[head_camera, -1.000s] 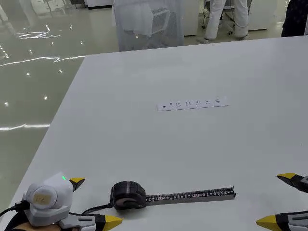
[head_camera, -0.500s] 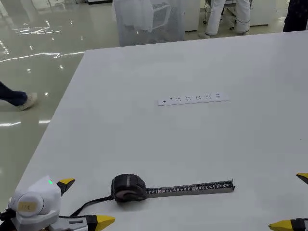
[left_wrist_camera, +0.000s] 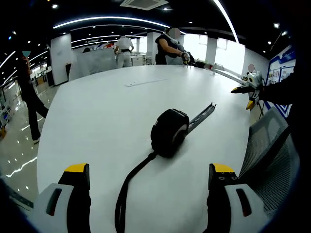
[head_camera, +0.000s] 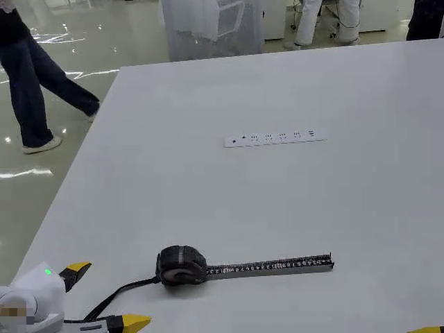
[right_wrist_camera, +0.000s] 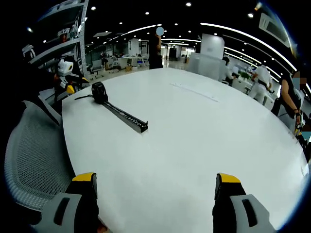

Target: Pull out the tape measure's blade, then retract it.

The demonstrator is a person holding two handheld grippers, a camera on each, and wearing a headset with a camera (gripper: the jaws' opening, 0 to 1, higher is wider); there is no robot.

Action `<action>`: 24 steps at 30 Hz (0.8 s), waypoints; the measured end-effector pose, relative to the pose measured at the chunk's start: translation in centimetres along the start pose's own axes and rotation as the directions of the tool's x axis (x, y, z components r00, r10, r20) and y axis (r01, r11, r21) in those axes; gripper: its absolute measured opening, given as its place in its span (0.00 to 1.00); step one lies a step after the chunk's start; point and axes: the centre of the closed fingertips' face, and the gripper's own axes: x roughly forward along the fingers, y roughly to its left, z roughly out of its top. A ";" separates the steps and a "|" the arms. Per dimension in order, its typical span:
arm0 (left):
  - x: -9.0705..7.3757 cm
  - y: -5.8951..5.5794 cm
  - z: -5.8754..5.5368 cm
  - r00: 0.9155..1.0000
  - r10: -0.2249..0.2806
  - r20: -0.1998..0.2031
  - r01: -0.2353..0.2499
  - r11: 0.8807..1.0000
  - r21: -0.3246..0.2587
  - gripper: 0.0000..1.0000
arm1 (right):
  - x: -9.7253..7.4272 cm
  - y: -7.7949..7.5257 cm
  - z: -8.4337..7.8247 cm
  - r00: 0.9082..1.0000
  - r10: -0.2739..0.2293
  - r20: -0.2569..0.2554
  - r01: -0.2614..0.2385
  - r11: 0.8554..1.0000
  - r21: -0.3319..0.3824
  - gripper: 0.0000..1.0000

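Head view high, downward; gripper views low, seemingly opposed, sharing tape measure (head_camera: 182, 265).

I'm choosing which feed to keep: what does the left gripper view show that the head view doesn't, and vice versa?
Left gripper view: a mesh chair and ceiling lights. Head view: the blade's printed scale and the power strip's sockets. Both: the tape measure, blade out, its black strap, the left gripper with jaws apart, the white table.
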 end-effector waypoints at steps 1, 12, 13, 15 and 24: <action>-0.1 -0.1 0.0 1.000 -0.002 0.003 0.002 1.000 -0.009 0.99 | -0.1 0.0 -0.1 1.000 -0.002 -0.004 0.002 1.000 0.003 0.99; -1.0 0.2 -0.2 1.000 0.008 0.012 -0.008 1.000 0.006 0.99 | -1.1 -0.6 0.1 0.999 -0.032 0.006 0.032 0.999 -0.005 0.99; -1.0 0.1 -0.2 1.000 0.008 0.012 -0.008 1.000 0.005 0.99 | -1.2 -0.7 0.2 0.999 -0.034 0.006 0.034 0.999 -0.005 0.99; -1.1 0.2 -0.2 1.000 0.011 0.018 -0.011 1.000 0.007 0.99 | -1.2 -0.8 0.1 0.999 -0.034 0.007 0.034 0.999 -0.006 0.99; -1.3 0.4 -0.5 1.000 0.018 0.008 -0.018 0.999 0.027 0.99 | -1.3 -0.8 0.1 0.999 -0.033 0.005 0.033 0.999 -0.007 0.99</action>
